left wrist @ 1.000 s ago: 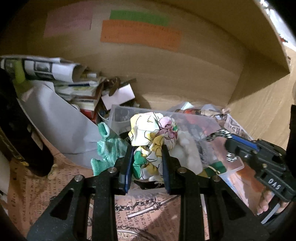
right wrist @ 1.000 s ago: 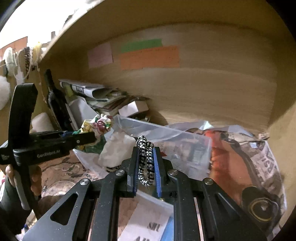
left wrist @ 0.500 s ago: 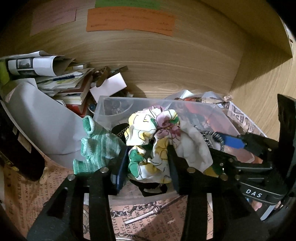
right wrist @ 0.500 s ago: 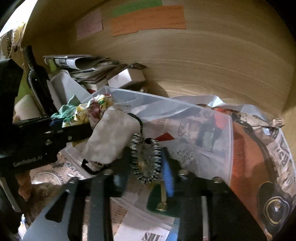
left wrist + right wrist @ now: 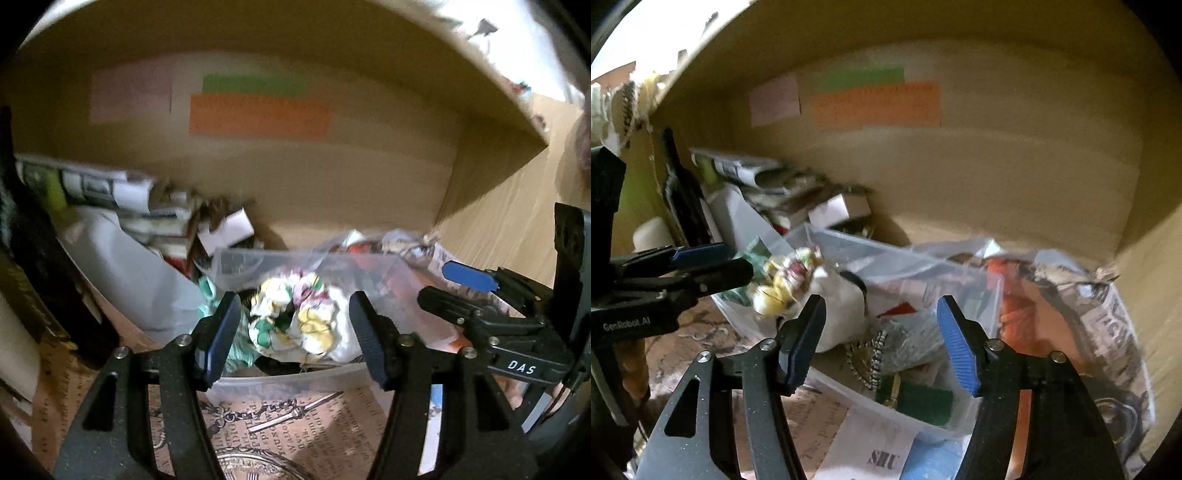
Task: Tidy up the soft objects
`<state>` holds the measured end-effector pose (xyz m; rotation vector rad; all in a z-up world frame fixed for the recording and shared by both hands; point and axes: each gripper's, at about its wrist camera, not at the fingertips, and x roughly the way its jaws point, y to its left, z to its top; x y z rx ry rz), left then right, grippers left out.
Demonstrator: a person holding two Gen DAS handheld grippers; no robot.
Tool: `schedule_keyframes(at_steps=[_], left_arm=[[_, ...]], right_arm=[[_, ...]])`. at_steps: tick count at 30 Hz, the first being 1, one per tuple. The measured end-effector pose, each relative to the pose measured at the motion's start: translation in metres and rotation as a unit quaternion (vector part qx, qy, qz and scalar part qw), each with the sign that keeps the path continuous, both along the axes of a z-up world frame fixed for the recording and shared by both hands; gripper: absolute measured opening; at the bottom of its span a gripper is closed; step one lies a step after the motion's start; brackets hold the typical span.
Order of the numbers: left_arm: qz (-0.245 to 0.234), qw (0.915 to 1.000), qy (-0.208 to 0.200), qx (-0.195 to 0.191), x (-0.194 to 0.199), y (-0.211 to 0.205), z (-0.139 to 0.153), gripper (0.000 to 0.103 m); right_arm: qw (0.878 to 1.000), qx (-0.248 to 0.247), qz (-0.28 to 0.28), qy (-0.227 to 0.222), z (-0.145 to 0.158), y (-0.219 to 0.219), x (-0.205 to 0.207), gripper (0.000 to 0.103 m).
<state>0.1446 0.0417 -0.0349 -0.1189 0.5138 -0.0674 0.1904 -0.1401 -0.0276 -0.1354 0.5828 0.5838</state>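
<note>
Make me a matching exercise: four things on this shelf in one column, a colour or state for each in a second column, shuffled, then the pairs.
1. floral scrunchie
2. beaded band
3. left gripper
4. long paper label

a. orange
b. black and white
c. open, nothing gripped
d. yellow, green, pink on white

Pairs: 1-d, 2-b, 3-c, 4-a

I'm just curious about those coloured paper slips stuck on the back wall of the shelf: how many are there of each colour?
Pink slip: 1
Green slip: 1
Orange slip: 1
Total: 3 slips, all on the wooden back wall; the green one sits directly above the orange one, and the pink one is to their left.
</note>
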Motion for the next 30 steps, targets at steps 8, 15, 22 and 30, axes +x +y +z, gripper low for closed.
schedule_keyframes(at_steps=[8, 15, 22, 30], left_arm=[[0.018, 0.9968, -0.074, 0.026, -0.045, -0.011, 0.032, 0.072], [0.027, 0.9921, -0.118, 0.035, -0.077, -0.018, 0.046, 0.090], [0.026, 0.9883, -0.145, 0.040, -0.102, -0.027, 0.056, 0.101], [0.028, 0.9880, -0.147, 0.039, -0.111, -0.031, 0.058, 0.103]], right_arm=[[0.997, 0.037, -0.005, -0.066, 0.045, -0.019, -0.041, 0.071], [0.992, 0.064, -0.009, -0.111, 0.067, -0.029, -0.071, 0.083], [0.988, 0.078, -0.012, -0.132, 0.075, -0.034, -0.089, 0.093], [0.987, 0.089, -0.019, -0.136, 0.076, -0.038, -0.099, 0.103]])
